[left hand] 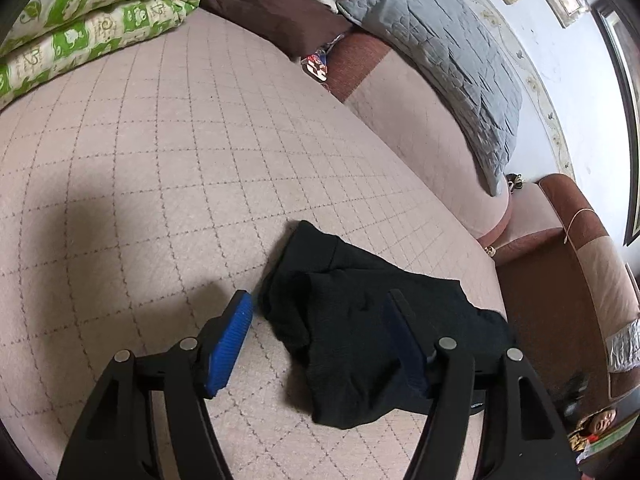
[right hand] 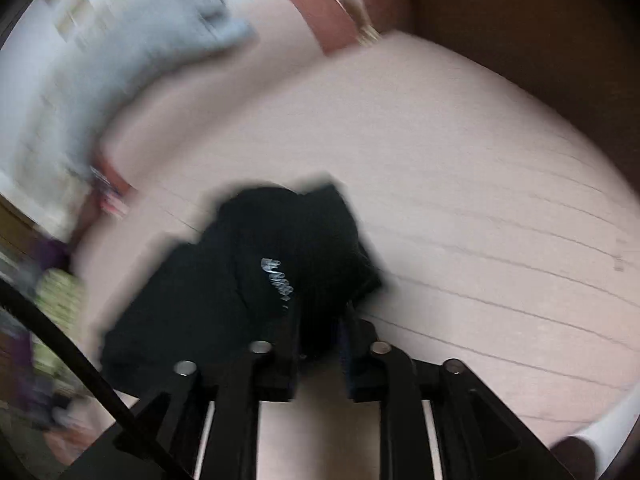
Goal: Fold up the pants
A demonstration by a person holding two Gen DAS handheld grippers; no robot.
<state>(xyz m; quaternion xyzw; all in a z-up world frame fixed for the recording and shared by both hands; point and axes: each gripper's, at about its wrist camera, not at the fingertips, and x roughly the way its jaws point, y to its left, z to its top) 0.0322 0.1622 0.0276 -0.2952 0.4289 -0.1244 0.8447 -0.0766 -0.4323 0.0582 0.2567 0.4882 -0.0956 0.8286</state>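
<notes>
Black pants [left hand: 360, 320] lie bunched in a folded heap on the pink quilted bed cover [left hand: 160, 160], near its right edge. My left gripper [left hand: 320, 316] is open just above them: its left blue pad [left hand: 232, 340] is over bare cover, its right finger is over the pants. The right wrist view is motion-blurred. There the pants [right hand: 248, 280], with a small white logo, fill the lower middle. My right gripper [right hand: 320, 320] has its fingers close together with black cloth between them.
A green and white patterned duvet [left hand: 92, 20] is piled at the far left. A grey quilted pillow [left hand: 440, 60] leans on the pink and brown headboard [left hand: 400, 112]. A brown padded bench [left hand: 560, 280] stands right of the bed.
</notes>
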